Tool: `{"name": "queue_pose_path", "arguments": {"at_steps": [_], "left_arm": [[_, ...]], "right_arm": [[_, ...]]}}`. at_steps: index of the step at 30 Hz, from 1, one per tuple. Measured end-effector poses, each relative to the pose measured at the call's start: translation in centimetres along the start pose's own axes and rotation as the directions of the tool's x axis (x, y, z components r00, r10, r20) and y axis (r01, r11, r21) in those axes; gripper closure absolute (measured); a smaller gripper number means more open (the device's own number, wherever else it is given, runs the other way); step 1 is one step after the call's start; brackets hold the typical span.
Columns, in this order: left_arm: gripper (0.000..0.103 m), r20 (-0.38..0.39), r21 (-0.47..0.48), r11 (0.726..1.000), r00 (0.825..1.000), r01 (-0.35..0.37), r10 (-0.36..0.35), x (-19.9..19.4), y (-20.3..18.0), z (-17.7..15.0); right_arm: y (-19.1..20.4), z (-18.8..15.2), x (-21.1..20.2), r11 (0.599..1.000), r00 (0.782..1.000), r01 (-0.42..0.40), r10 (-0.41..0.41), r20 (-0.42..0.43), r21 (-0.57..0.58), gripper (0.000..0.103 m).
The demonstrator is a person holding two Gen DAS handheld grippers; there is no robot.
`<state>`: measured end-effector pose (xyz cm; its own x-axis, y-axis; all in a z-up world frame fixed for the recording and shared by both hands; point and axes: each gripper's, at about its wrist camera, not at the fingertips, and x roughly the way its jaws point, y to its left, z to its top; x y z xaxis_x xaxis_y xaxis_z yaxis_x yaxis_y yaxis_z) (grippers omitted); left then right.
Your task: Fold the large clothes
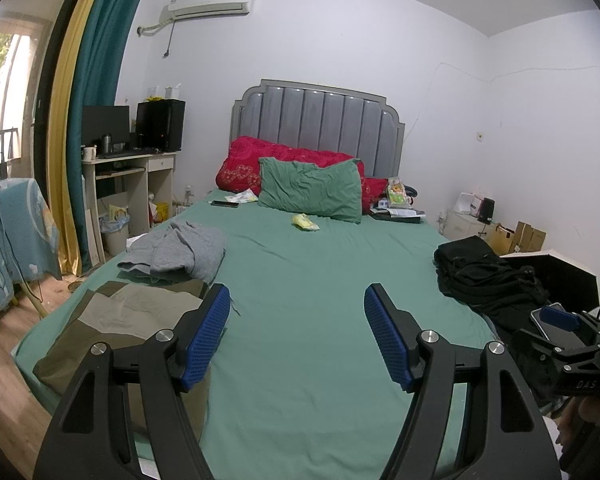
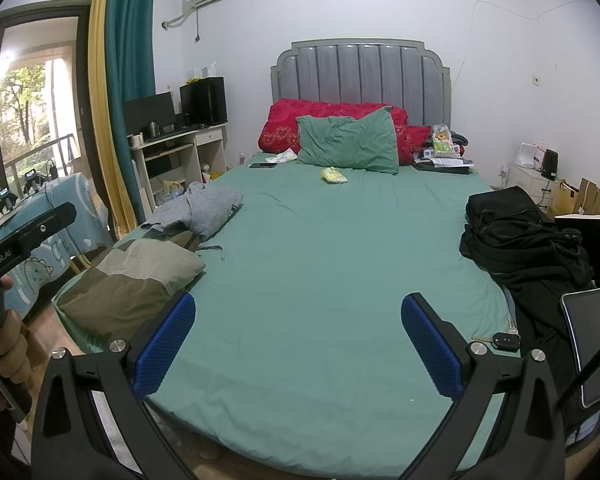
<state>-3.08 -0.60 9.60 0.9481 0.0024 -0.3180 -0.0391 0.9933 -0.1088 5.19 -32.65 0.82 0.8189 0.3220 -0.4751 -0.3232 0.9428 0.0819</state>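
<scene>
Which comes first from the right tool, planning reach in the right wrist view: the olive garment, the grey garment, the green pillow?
From the right tool:
1. Olive garment, near left edge of the bed.
2. Grey garment, behind it on the left.
3. Green pillow, far end by the headboard.
</scene>
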Motion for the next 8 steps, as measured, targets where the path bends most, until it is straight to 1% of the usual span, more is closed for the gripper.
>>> {"name": "queue_pose_path", "arguments": {"at_steps": [8], "left_arm": [[0.030, -0.011, -0.010, 1.000, 1.000, 0.011, -0.011, 0.11, -0.74, -0.27]], "right_arm": [[0.34, -0.36, 0.56, 1.000, 1.000, 0.005, -0.005, -0.017, -0.001, 0.001]]}}
